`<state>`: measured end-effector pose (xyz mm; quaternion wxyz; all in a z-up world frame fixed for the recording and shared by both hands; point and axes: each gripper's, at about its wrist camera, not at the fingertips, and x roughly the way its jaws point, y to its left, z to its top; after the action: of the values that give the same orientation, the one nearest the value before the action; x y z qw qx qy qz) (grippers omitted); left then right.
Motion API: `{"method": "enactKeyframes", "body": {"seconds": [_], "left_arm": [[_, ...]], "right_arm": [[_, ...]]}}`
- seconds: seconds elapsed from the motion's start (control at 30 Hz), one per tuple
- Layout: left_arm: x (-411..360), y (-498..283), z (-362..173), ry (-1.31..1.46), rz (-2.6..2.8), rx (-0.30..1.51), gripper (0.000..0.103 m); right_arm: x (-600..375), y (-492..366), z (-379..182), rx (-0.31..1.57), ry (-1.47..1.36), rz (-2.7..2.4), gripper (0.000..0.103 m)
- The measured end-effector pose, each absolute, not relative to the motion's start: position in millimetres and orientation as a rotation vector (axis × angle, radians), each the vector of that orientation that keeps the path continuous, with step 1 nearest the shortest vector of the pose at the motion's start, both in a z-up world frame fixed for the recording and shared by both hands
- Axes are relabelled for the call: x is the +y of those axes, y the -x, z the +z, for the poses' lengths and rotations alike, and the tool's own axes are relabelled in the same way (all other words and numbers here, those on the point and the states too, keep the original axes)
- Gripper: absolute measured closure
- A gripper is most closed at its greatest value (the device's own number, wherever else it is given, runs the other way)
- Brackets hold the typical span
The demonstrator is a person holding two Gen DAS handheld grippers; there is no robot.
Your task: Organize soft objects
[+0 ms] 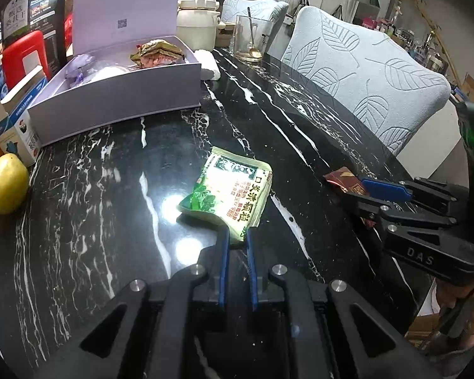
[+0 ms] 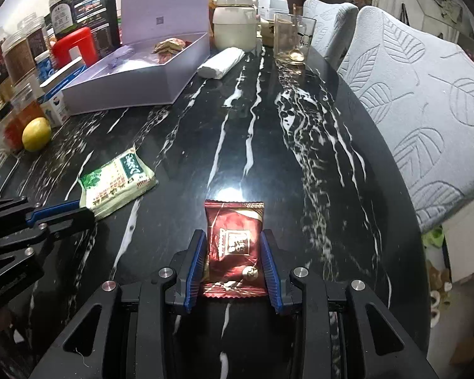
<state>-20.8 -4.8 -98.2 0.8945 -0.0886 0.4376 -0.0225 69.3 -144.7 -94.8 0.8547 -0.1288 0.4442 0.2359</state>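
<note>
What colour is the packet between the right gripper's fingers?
Dark red with a gold-trimmed label: the packet shows best in the right wrist view.

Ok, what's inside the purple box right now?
The purple box holds a crumpled brownish packet at the far end, a white bag and a purple pouch. Anything beneath them is covered.

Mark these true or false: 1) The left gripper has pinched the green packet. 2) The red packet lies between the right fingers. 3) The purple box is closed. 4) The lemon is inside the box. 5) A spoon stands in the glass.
1) True: the left gripper is closed on the green packet's near edge.
2) True: the red packet lies between the right gripper's open fingers.
3) False: the purple box is open.
4) False: the lemon sits on the table.
5) True: the spoon is in the glass.
</note>
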Motion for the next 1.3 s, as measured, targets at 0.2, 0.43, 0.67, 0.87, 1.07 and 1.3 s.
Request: {"method": "enactKeyframes", "body": {"seconds": [0.2, 0.43, 0.67, 0.87, 1.07, 1.3], "left_arm": [[-5, 18, -98, 0.169, -0.051, 0.914, 0.092], [-6, 14, -98, 0.152, -0.036, 0.937, 0.092], [-7, 16, -96, 0.138, -0.027, 0.96, 0.092], [-7, 23, -85, 0.124, -0.024, 0.908, 0.091], [-10, 31, -76, 0.12, -0.068, 0.891, 0.091], [-7, 32, -70, 0.107, -0.037, 0.871, 0.091]], "right_arm": [[-144, -67, -95, 0.937, 0.265, 0.499, 0.061], [-139, -63, -96, 0.931, 0.284, 0.505, 0.048], [-142, -63, -96, 0.932, 0.269, 0.504, 0.048], [-144, -64, -95, 0.932, 0.264, 0.505, 0.048], [-146, -65, -95, 0.937, 0.248, 0.51, 0.048], [-147, -65, -95, 0.934, 0.249, 0.505, 0.048]]}}
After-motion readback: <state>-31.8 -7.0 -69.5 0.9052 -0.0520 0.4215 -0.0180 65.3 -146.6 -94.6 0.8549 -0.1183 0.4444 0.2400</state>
